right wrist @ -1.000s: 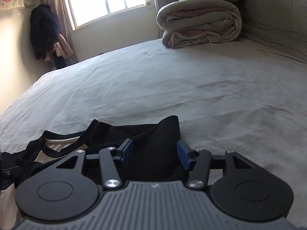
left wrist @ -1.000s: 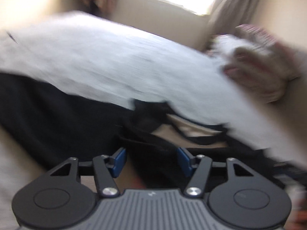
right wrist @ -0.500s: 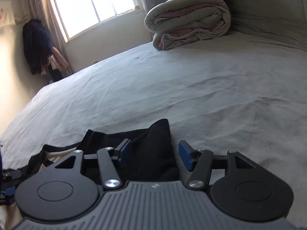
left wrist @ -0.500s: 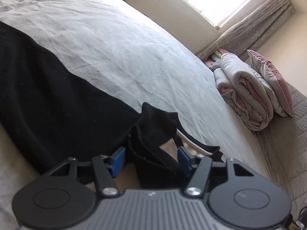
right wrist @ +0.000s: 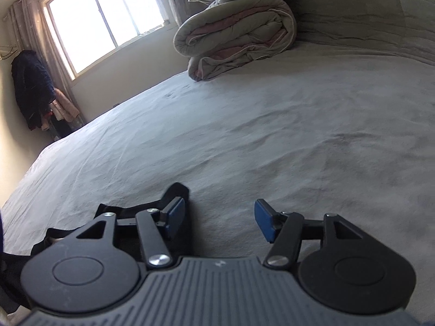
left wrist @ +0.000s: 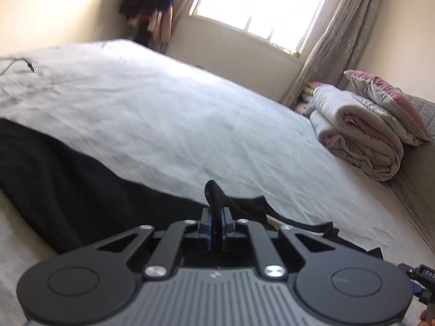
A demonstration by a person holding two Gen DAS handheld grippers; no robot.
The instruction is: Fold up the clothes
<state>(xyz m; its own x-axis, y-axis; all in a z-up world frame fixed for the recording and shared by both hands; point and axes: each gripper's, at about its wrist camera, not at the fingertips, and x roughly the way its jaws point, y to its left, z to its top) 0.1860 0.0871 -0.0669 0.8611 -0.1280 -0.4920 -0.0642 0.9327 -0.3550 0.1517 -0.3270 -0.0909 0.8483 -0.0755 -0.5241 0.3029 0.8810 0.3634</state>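
Left tool (left wrist: 216,226) pinches shirt (left wrist: 81,190) fold; right tool (right wrist: 218,222) wide, empty.
Shirt lies on bed (right wrist: 272,135), long axis running left of left tool; its shoulder corner sits just left of right tool's left pad.

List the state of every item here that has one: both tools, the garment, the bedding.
Left tool: shut, pinching a fold of the black garment.
Right tool: open, over bare sheet, garment at its left finger.
Black fabric garment: unfolded, spread on the bed.
Grey-and-pink quilt: rolled, pillow on top.
Grey bed sheet: spread, lightly wrinkled.
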